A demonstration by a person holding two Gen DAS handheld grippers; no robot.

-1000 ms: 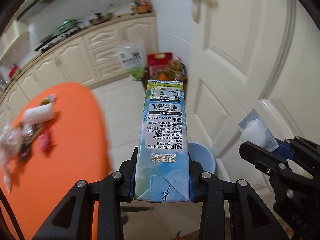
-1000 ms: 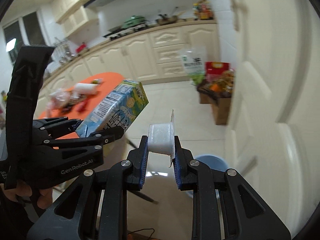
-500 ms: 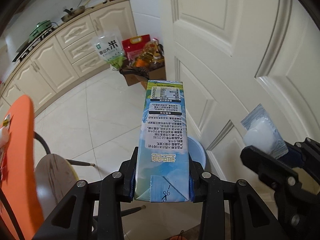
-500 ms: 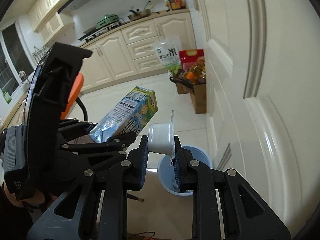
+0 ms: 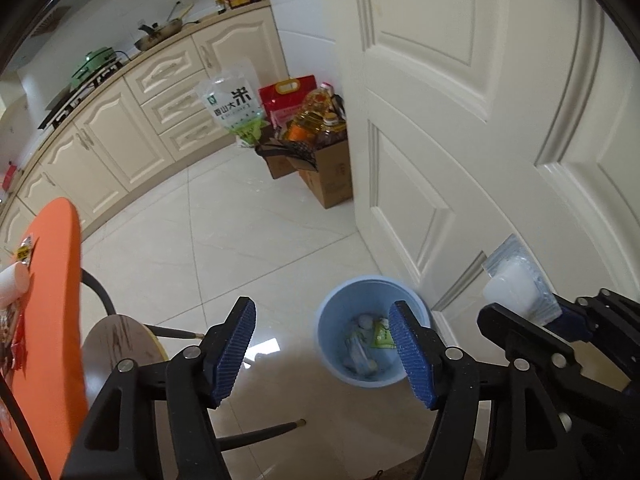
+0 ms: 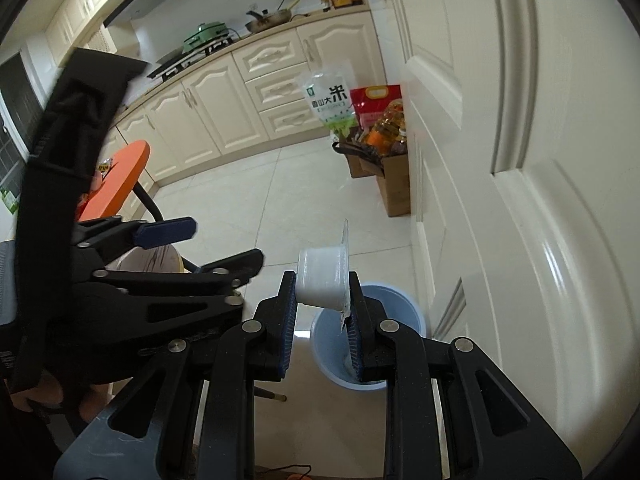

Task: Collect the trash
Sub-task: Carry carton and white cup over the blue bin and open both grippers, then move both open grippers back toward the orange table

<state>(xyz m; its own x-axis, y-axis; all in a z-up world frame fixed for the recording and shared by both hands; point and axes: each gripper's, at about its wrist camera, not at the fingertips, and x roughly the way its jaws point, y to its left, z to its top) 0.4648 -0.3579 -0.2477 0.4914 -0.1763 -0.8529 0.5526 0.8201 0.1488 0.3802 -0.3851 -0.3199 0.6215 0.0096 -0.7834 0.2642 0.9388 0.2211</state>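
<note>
L gripper [image 5: 322, 348]: jaws spread wide, nothing between them, held above floor just left of blue bin [image 5: 332, 312]. Bin stands on floor near white door [image 5: 460, 120], trash visible inside. R gripper [image 6: 322, 312]: jaws clamped on white plastic cup [image 6: 322, 278], foil lid partly peeled, held over bin. Orange table [image 5: 52, 280] at far left w/ wrappers on it.

A bin [image 5: 370, 308] was placed on the floor [image 5: 248, 240] just beside the door [image 5: 460, 120], with wrappers [image 5: 366, 344] lying in it. Behind it, cardboard boxes [image 5: 324, 168] were set against the door's edge, bottles [image 5: 310, 118] standing in them. A rice bag [image 5: 234, 104] was leaned against the cabinets [image 5: 160, 100]. A stool [image 5: 120, 344] was tucked under the surface [image 5: 52, 300] at left.
</note>
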